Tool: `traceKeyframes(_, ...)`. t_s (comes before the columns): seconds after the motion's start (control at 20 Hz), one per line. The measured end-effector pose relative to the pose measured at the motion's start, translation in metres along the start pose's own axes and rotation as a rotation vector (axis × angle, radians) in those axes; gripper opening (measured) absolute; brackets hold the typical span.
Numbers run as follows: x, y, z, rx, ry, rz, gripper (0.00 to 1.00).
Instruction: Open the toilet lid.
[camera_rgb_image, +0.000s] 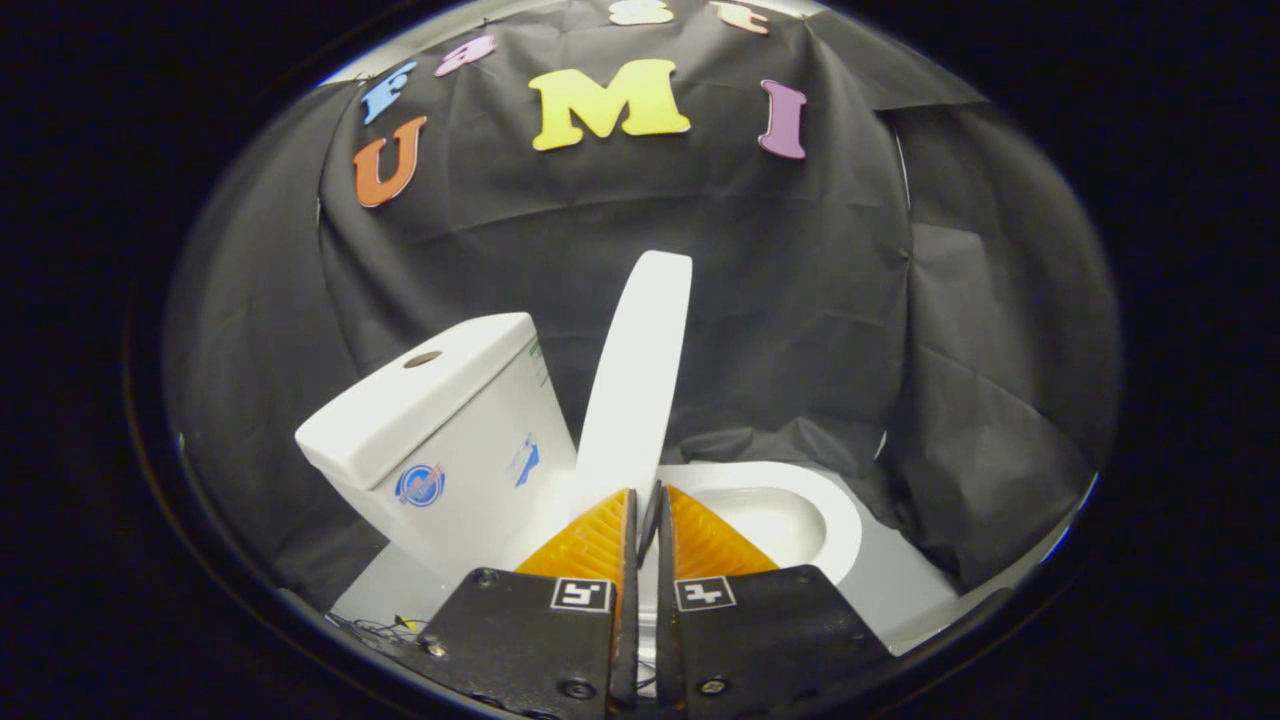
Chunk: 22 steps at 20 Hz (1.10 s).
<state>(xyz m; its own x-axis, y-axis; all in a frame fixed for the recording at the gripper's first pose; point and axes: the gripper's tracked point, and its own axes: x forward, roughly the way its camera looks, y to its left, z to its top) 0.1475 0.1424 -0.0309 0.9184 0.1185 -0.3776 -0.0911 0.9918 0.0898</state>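
While the toilet lid (640, 380) stands raised just beyond its tips, the hand-held gripper (646, 500) has its fingers nearly together, gripping nothing. Left stands the cistern (440, 420), right the open bowl (790, 515).

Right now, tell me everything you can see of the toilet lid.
The white, glossy, plastic-looking toilet lid is raised, standing nearly upright and seen almost edge-on as a long rounded slab. Its lower end sits just ahead of the gripper, whose jaws are nearly closed with only a thin gap; whether they pinch the lid's edge cannot be told. The white ceramic cistern stands beside it, and the white open bowl lies on its other side.
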Motion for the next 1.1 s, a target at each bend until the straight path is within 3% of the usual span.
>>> traceKeyframes(0.55, 0.002, 0.044, 0.006, -0.133, -0.026, -0.011, 0.11)
traceKeyframes(1.1, 0.007, 0.085, 0.002, -0.195, -0.015, 0.03, 0.11)
